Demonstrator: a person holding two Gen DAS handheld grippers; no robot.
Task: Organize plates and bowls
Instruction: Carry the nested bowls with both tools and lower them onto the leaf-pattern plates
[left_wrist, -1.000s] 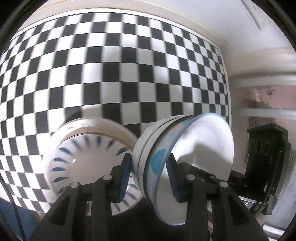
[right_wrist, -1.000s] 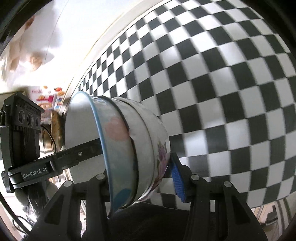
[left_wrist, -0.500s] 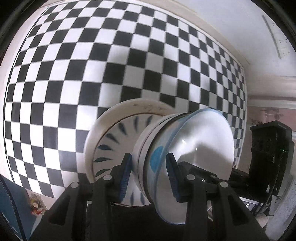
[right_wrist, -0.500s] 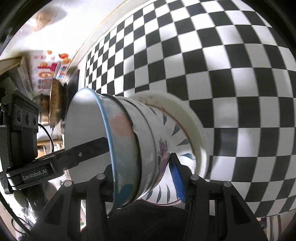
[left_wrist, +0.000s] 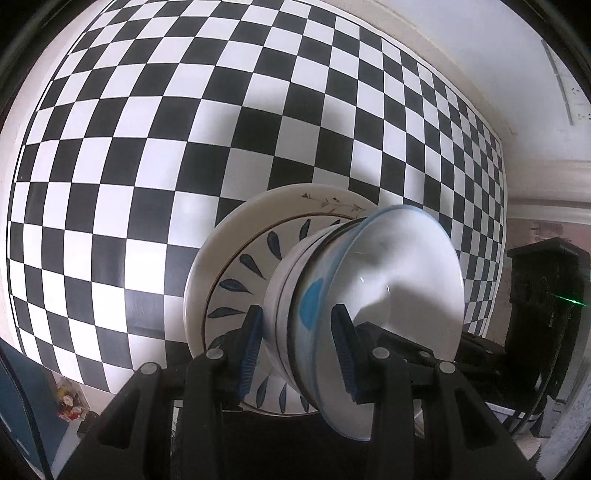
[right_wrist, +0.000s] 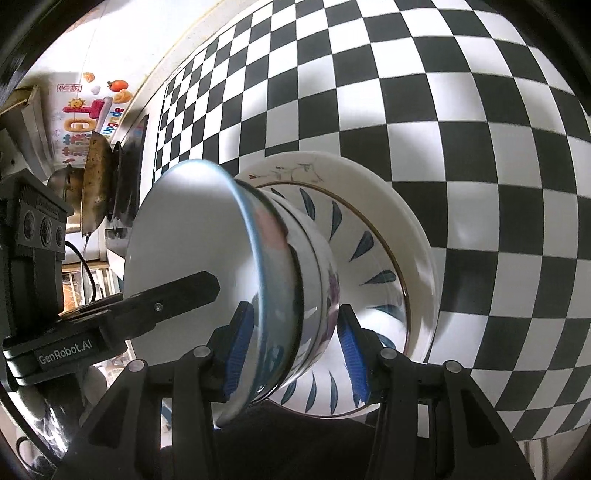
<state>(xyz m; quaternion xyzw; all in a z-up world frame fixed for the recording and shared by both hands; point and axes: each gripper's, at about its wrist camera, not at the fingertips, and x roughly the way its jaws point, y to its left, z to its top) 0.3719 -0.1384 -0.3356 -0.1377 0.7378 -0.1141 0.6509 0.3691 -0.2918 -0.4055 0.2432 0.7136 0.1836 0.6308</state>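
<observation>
1. Bowls nested in a stack sit over the middle of a white plate with blue leaf marks; whether they touch it I cannot tell.
2. Left gripper has its jaws pinching one side of the stack's walls; right gripper has its jaws pinching the opposite side.
3. Plate lies on a black-and-white checkered worktop.
4. Beyond the worktop's edge runs a pale wall; in the right wrist view, a metal pan and colourful stickers show at the room's side.
</observation>
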